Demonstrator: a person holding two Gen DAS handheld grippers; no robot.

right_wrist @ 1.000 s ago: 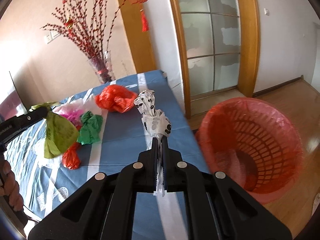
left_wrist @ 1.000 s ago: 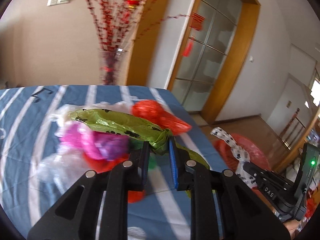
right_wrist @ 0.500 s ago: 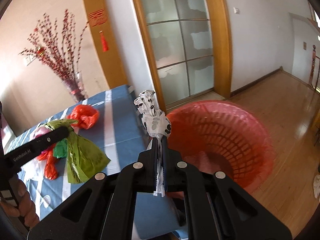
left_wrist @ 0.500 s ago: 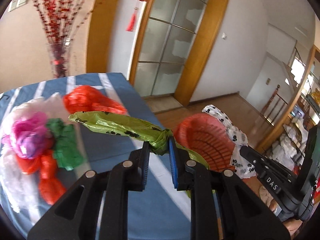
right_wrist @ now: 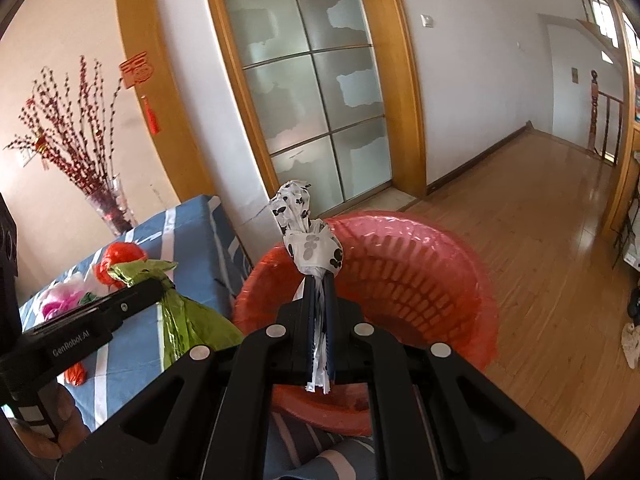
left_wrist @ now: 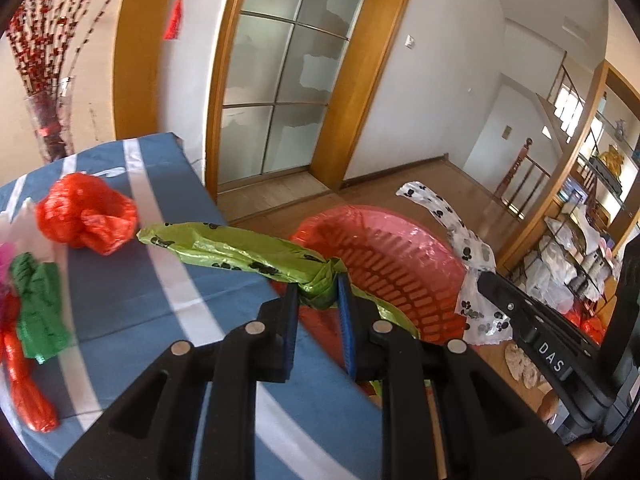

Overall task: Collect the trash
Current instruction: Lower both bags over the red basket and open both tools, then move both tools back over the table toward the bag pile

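Glass vase (right_wrist: 110, 210) of red-berried branches, perhaps artificial; frosted sliding door (right_wrist: 316, 92).

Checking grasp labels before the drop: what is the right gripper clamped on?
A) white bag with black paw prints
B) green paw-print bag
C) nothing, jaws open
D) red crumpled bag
A: in the right wrist view the right gripper is shut on the white paw-print bag, in front of the red basket; the green bag is in the left gripper.

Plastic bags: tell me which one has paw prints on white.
The white bag pinched in the right gripper, over the red basket. The left gripper's bag also has prints, but on green; the table's bags show none.
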